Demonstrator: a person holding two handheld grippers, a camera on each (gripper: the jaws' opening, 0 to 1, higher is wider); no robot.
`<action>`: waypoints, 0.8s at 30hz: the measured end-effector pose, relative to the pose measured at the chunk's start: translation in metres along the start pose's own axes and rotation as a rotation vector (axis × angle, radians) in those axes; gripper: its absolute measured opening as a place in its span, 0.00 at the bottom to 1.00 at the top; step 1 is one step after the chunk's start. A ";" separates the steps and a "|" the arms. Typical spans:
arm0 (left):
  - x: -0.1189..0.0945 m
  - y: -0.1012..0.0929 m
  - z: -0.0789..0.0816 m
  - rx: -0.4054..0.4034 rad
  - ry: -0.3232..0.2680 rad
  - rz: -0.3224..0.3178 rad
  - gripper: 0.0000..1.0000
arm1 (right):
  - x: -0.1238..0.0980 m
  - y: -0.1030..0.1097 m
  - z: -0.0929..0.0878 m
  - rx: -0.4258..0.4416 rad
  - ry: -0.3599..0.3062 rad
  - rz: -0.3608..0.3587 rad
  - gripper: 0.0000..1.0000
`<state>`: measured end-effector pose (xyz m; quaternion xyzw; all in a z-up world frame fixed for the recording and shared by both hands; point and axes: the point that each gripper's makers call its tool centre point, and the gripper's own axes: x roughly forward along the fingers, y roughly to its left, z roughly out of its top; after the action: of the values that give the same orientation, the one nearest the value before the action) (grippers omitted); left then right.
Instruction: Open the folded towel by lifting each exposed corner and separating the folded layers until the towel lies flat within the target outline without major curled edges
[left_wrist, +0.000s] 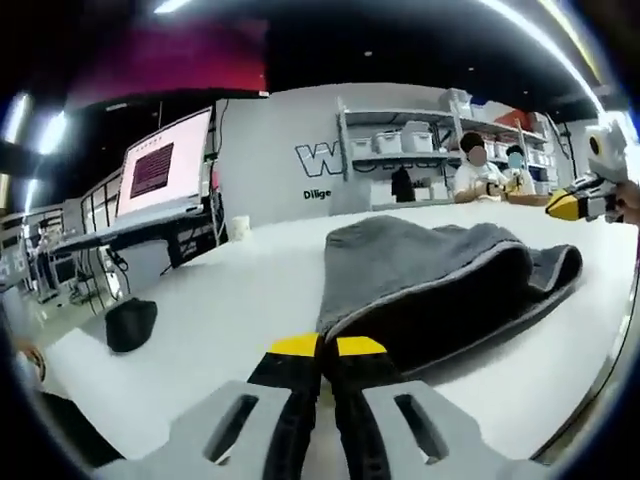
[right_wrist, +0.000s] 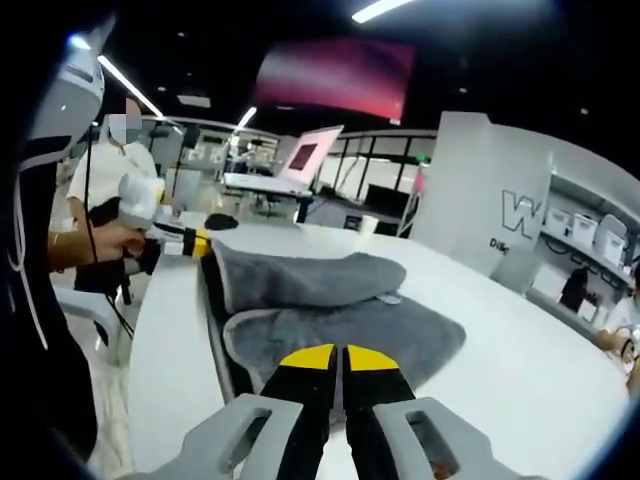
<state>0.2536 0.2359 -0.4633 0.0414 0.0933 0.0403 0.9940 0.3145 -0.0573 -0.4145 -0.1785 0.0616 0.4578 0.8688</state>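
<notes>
Lying on the white surface (left_wrist: 230, 290) just ahead of both hand-held grippers, grey towel (left_wrist: 440, 275), partly folded. Left hand-held gripper (left_wrist: 328, 347) pinching its edge; right hand-held gripper (right_wrist: 333, 355) pressed together. Beyond: screen (left_wrist: 165, 160), shelves (left_wrist: 400, 145), wall lettering "W".

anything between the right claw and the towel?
Nothing visible. In the right gripper view the right claw sits with closed jaws right at the near edge of the grey towel, bare white table around it. The left claw sits at the towel's far corner, not in the path.
</notes>
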 end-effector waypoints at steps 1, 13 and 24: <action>0.000 0.000 -0.001 -0.006 0.003 -0.001 0.02 | 0.001 0.000 0.000 0.000 0.000 0.001 0.00; 0.004 -0.001 -0.016 0.004 0.051 -0.016 0.02 | 0.007 0.003 -0.002 0.005 0.009 0.014 0.00; -0.002 -0.001 -0.015 0.046 0.061 -0.011 0.08 | 0.010 0.004 -0.001 0.010 0.004 0.021 0.00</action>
<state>0.2493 0.2354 -0.4777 0.0626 0.1249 0.0339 0.9896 0.3175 -0.0478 -0.4191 -0.1746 0.0673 0.4661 0.8647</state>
